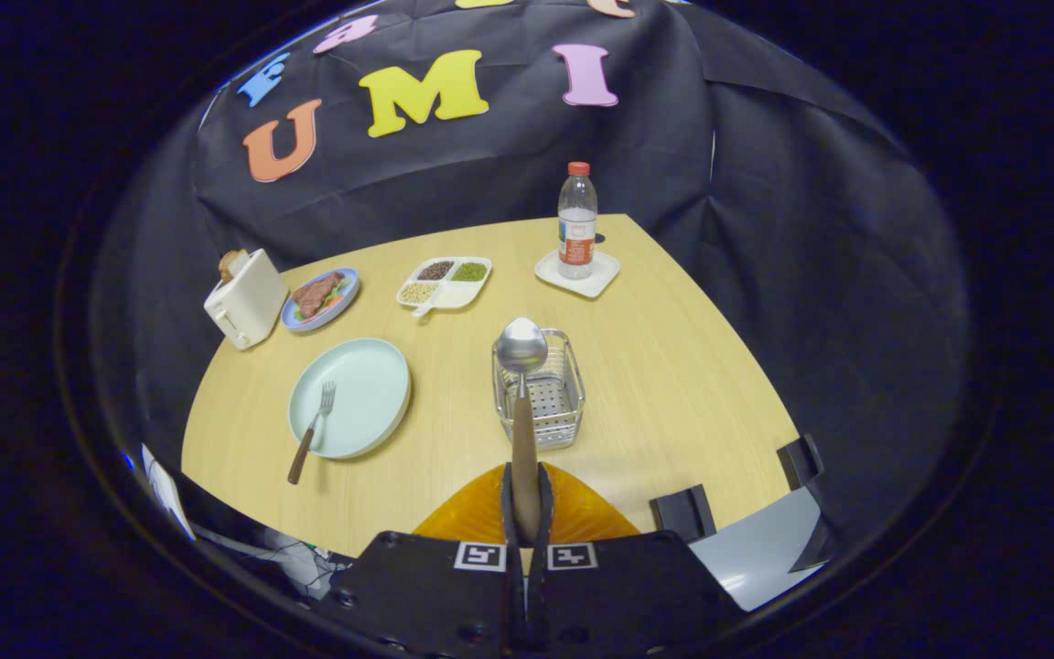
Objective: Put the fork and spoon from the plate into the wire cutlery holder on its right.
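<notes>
We see the gripper (526,513) closed tight on the wooden handle of the spoon (521,384), both fingers pressing it. The spoon stands upright, its bowl raised in front of the wire holder (541,389) just ahead of the fingers. The fork (312,430) lies on the pale green plate (362,384) left of the holder, its handle hanging over the rim onto the table (673,366).
</notes>
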`<state>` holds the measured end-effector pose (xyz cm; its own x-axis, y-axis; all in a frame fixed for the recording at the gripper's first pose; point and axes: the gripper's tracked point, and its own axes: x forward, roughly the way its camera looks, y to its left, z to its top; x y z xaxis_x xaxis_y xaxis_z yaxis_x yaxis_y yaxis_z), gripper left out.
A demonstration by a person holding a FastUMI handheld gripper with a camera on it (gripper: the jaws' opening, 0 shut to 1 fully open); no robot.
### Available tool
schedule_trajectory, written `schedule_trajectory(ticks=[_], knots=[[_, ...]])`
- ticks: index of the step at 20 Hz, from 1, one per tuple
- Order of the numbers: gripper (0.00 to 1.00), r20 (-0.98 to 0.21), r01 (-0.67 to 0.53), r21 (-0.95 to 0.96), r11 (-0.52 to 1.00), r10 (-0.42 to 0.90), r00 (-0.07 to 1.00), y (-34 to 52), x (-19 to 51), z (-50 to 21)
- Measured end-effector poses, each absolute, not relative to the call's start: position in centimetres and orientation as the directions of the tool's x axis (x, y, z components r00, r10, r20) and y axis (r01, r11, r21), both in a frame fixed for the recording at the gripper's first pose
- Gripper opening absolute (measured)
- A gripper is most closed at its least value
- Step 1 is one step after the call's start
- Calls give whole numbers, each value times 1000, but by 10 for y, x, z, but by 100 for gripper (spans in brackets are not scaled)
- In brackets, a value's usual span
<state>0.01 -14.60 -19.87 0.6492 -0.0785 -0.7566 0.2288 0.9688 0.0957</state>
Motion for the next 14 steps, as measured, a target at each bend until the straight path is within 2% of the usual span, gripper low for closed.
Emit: schedule_trajectory(ticks=[5,8,9,10,12,14], knots=[[6,-723,212,120,970,-61,689,-147,5,-192],[20,-681,212,121,970,-74,729,-147,7,-181],[36,-666,208,118,971,-78,742,-146,9,-176],[45,-650,210,117,971,-85,755,-146,9,-172],[69,-622,209,115,971,-94,778,-143,7,-162],[77,-601,206,110,972,-100,793,-137,5,-155]])
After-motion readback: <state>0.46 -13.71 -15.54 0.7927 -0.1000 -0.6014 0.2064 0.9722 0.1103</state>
